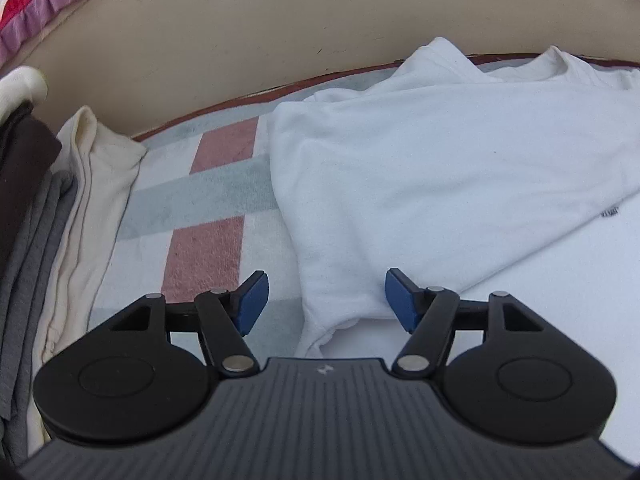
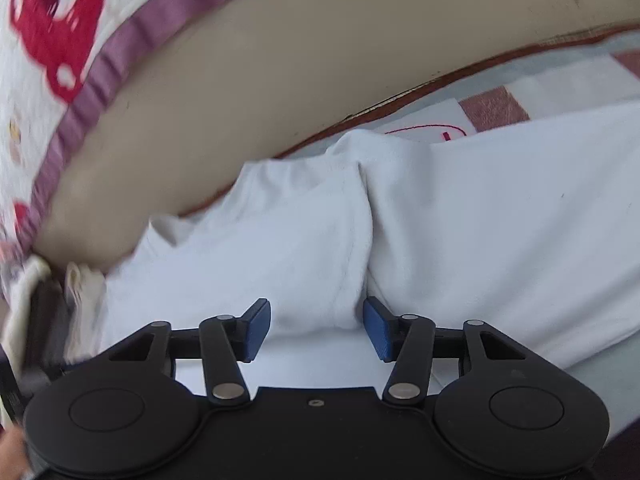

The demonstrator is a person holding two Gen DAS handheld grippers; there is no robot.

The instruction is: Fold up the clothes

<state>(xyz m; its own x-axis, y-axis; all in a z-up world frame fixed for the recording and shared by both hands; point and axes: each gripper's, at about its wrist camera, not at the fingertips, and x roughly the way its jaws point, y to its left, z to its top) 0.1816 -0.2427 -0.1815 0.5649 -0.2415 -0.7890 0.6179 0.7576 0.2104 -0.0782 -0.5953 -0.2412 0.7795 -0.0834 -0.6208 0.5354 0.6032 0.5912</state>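
A white shirt [image 1: 460,168] lies partly folded on a checked cloth [image 1: 224,184] of pink, grey and white squares that covers the bench, with its collar toward the far edge. The left claw [image 1: 326,300] hangs over the shirt's near left corner with its blue pads [image 1: 252,300] spread apart and nothing gripped — cloth lies below the gap, not pinched. The right claw [image 2: 316,330] is likewise released, its pads on either side of a raised fold in the shirt [image 2: 400,240] without pressing it. To the left, close beside the work area, sits a stack of folded clothes [image 1: 44,216] — cream, grey and dark layers. Beyond the bench's far edge lies tan floor [image 1: 280,20], and farther off a quilt [image 2: 48,32] with red print and a purple border.
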